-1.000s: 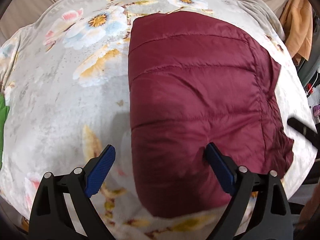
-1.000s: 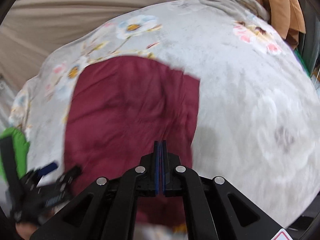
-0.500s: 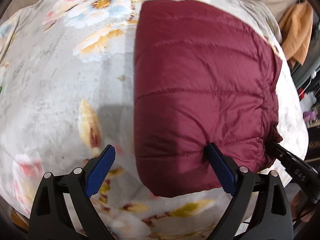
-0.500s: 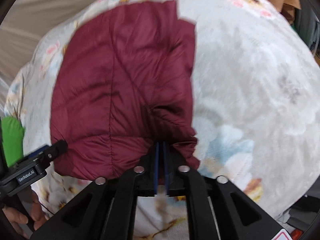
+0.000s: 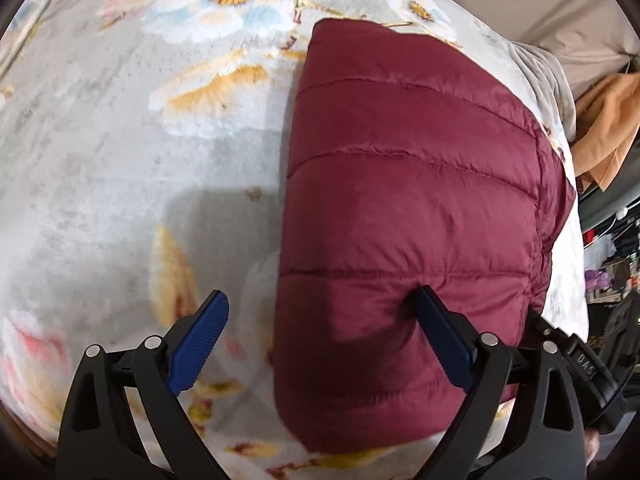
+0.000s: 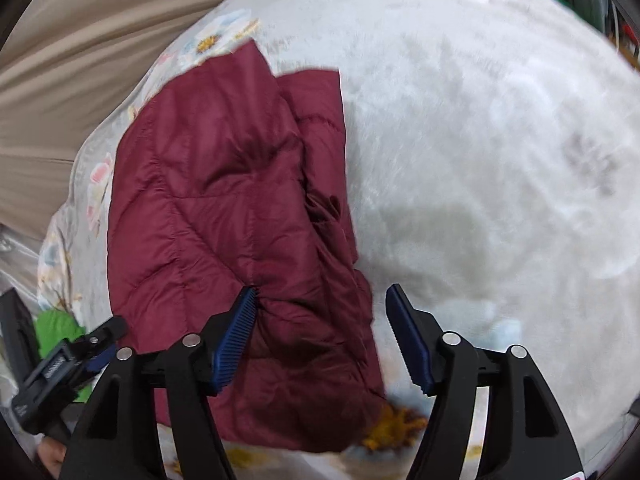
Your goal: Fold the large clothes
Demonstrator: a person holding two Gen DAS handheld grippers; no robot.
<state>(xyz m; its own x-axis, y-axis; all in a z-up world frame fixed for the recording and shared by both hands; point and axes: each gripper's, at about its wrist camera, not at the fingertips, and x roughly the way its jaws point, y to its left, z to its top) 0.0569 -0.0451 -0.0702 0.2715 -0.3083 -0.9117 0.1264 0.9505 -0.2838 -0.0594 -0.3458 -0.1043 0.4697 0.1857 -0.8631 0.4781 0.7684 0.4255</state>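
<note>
A maroon quilted puffer jacket point(image 5: 408, 208) lies folded in a long rectangle on a pale floral blanket point(image 5: 120, 152). My left gripper point(image 5: 320, 332) is open over the jacket's near left edge; its right finger point(image 5: 436, 328) presses on the fabric, its left finger is over the blanket. In the right wrist view the jacket point(image 6: 224, 216) lies left of centre with a rumpled right edge. My right gripper point(image 6: 320, 340) is open over the jacket's near right corner, holding nothing. The left gripper point(image 6: 68, 364) shows at the lower left of that view.
The blanket point(image 6: 480, 140) covers a bed. A beige sheet point(image 6: 80, 40) lies beyond it. An orange cloth point(image 5: 604, 128) hangs at the far right. Something green point(image 6: 56, 328) sits at the bed's left edge. Clutter point(image 5: 612, 264) stands past the right edge.
My right gripper has opened and let go of the jacket's near right corner, which now lies on the blanket. My left gripper stayed open and moved closer to the jacket's near edge.
</note>
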